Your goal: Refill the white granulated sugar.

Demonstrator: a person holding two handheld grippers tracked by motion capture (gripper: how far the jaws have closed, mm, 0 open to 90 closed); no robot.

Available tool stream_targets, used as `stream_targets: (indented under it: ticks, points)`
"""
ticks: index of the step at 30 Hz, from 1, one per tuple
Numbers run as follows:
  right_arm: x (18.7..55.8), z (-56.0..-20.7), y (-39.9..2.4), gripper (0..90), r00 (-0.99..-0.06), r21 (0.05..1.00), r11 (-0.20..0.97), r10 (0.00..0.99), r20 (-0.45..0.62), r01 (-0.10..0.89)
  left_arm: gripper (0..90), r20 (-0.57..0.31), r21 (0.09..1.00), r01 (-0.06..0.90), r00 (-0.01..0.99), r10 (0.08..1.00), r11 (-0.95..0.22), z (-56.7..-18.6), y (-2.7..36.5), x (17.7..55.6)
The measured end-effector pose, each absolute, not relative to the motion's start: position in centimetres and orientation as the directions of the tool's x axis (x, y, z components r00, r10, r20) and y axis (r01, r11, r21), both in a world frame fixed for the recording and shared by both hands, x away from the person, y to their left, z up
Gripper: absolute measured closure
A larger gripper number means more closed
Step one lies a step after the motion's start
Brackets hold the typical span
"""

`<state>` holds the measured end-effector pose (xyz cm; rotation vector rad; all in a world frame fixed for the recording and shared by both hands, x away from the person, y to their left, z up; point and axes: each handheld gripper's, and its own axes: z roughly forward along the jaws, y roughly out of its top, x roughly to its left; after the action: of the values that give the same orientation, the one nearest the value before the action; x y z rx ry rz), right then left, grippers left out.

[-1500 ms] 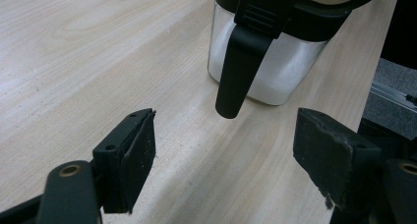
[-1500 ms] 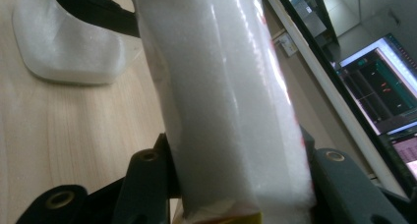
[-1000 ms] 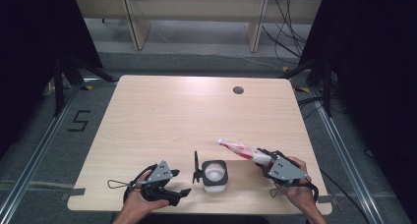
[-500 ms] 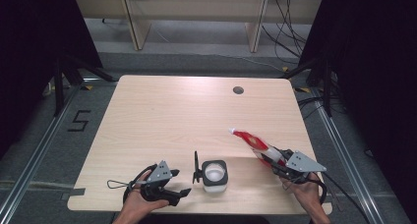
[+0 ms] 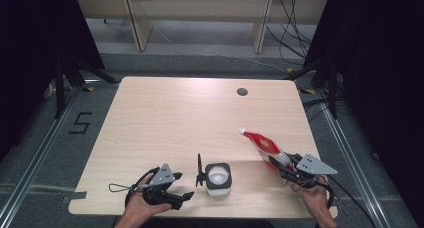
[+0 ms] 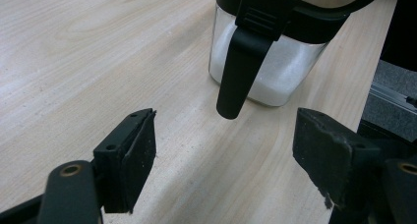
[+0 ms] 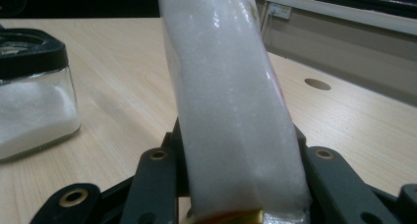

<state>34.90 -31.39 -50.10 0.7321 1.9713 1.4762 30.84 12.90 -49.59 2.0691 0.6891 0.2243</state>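
From the high view, your right tool (image 5: 291, 171) is gripping the red-and-white bag (image 5: 262, 145), its long axis running toward 11 o'clock over the tabletop (image 5: 175, 113). The jar (image 5: 218, 178) is sitting at 9 o'clock from that tool, nearer your left tool (image 5: 180, 197). In the left gripper view, your left tool is standing released, the jar's hanging lid flap (image 6: 239, 69) at 12 o'clock; white granules are filling the jar's lower part. In the right gripper view, the bag's clear side is showing white granules.
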Motion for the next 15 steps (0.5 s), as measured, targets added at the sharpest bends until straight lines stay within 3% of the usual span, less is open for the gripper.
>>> stream_targets:
  ticks: [4,6,7,9,11,12,15]
  points:
    - [34.8,-50.3,-32.0,63.7,-0.683,0.973,0.212,0.725,-0.092,0.094,23.9,-0.110,0.817,0.395,0.822,0.559,-0.420,-49.6,12.9,30.8]
    - [34.4,-50.2,-32.3,63.6,-0.687,0.967,0.202,0.725,-0.041,0.156,23.9,-0.109,0.817,0.394,0.822,0.559,-0.420,-49.6,12.9,30.8]
    - [34.5,-50.2,-32.5,63.5,-0.694,0.970,0.205,0.717,-0.060,0.128,23.9,-0.109,0.818,0.394,0.822,0.559,-0.420,-49.6,12.9,30.8]
    - [34.1,-50.2,-32.5,63.4,-0.674,0.969,0.178,0.738,-0.019,0.168,23.9,-0.109,0.821,0.391,0.823,0.557,-0.417,-49.7,12.8,30.8]
    - [34.2,-50.1,-33.0,63.3,-0.679,0.969,0.212,0.731,-0.071,0.127,23.9,-0.122,0.814,0.411,0.812,0.571,-0.409,-49.7,12.8,30.7]
    - [33.9,-50.0,-32.8,63.3,-0.674,0.965,0.200,0.738,-0.033,0.171,23.9,-0.108,0.820,0.390,0.824,0.557,-0.418,-49.7,12.8,30.8]
    - [33.7,-49.8,-33.0,63.3,-0.673,0.958,0.220,0.738,-0.040,0.184,23.9,-0.109,0.821,0.392,0.822,0.559,-0.416,-49.7,12.8,30.9]
